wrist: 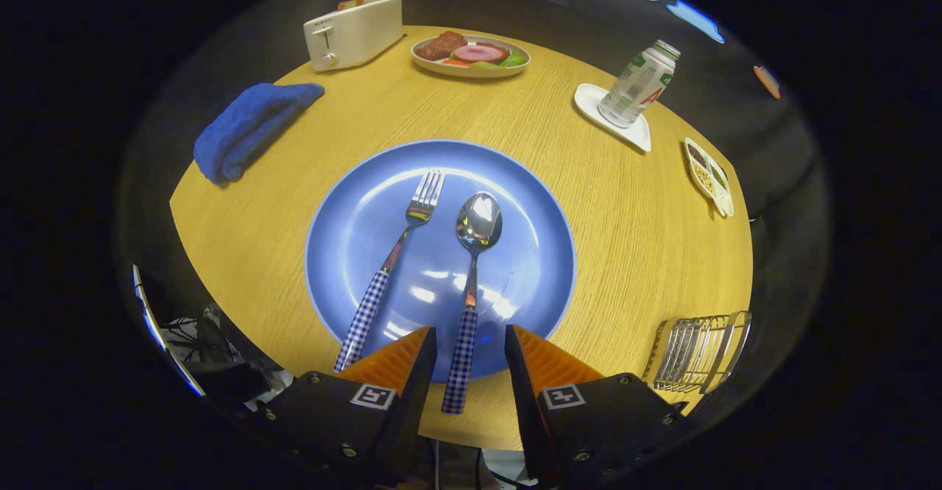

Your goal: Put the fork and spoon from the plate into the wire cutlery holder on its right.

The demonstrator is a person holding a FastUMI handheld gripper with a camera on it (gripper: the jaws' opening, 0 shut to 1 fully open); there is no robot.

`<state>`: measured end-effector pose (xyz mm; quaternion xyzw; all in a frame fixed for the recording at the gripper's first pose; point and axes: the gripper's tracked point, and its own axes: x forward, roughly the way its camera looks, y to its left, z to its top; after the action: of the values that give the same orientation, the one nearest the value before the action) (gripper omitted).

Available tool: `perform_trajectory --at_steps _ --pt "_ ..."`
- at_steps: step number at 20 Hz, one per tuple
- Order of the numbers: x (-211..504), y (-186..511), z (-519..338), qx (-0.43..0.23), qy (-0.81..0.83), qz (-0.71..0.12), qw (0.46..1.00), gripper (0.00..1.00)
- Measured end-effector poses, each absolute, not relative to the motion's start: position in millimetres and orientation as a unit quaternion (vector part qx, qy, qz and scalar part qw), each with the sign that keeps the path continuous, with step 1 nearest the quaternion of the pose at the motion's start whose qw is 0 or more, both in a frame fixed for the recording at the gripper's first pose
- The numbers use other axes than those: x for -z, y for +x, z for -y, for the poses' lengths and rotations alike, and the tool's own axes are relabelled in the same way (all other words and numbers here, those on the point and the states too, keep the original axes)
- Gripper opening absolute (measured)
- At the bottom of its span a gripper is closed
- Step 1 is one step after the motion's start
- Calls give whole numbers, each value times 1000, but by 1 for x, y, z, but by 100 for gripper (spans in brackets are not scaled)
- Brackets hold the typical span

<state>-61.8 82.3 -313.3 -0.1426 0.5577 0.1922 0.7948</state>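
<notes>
here gripper (469, 339) gapes astride spoon (474, 254) handle.

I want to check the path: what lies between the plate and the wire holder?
Only bare table lies between plate and holder, seen in the gripper view. The open jaws straddle the spoon handle.

The plate (353, 232) is plain blue with a paler rim; the fork (390, 273) and spoon (471, 284) are shiny silver with blue-and-white checked handles; the table (625, 240) is yellow wood grain; the folded towel (246, 126) is deep blue; the toaster (353, 32) is cream; the wire cutlery holder (695, 354) gleams silver.
</notes>
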Motion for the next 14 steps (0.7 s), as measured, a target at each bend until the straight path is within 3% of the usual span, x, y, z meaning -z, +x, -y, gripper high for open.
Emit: perform_trajectory --at_steps 4,5,9,10,14 --pt "315 -60 -86 -201 -154 -571 781 58" --pt "324 -60 -88 -201 -147 -577 777 11" --pt "323 -55 -85 -213 -165 -591 760 10" --pt "322 -56 -86 -216 -164 -593 758 1" --pt "310 -58 -78 -215 -171 -594 756 1"
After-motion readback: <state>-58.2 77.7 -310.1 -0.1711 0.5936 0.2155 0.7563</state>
